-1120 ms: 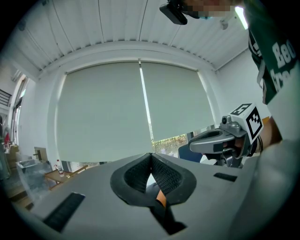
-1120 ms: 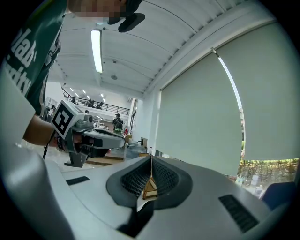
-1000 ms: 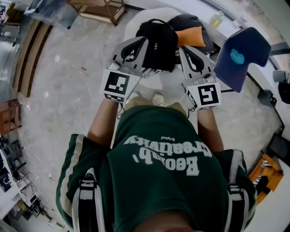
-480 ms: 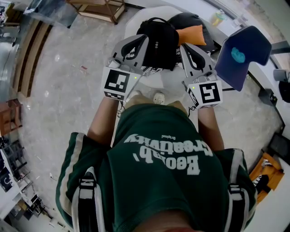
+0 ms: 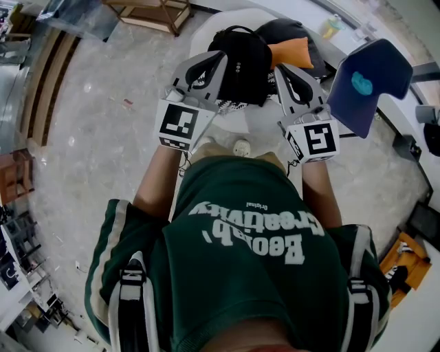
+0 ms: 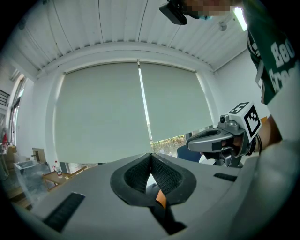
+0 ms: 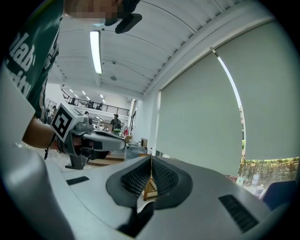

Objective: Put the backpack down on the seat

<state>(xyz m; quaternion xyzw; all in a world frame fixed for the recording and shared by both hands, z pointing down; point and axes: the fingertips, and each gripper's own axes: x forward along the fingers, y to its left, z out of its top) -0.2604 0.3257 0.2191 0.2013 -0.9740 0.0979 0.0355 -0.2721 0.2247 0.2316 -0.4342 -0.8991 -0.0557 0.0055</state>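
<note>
In the head view a black backpack (image 5: 242,60) rests on a white seat (image 5: 256,118), against an orange cushion (image 5: 290,52). My left gripper (image 5: 220,58) is held at the backpack's left side and my right gripper (image 5: 282,69) at its right side, both angled upward. In the left gripper view the jaws (image 6: 151,158) are shut with nothing between the pads; a bit of the orange cushion (image 6: 161,199) shows below them. The right gripper's jaws (image 7: 151,161) are shut too, and nothing is held. Each gripper appears in the other's view: the right gripper (image 6: 220,139) and the left gripper (image 7: 91,138).
A dark blue chair (image 5: 368,82) stands close on the right. A wooden frame (image 5: 152,14) sits on the floor at the back left. My shoes (image 5: 240,148) are just before the seat. Large window blinds (image 6: 131,112) fill the wall ahead.
Both grippers have drifted a touch to the right; the backpack lies still on the seat.
</note>
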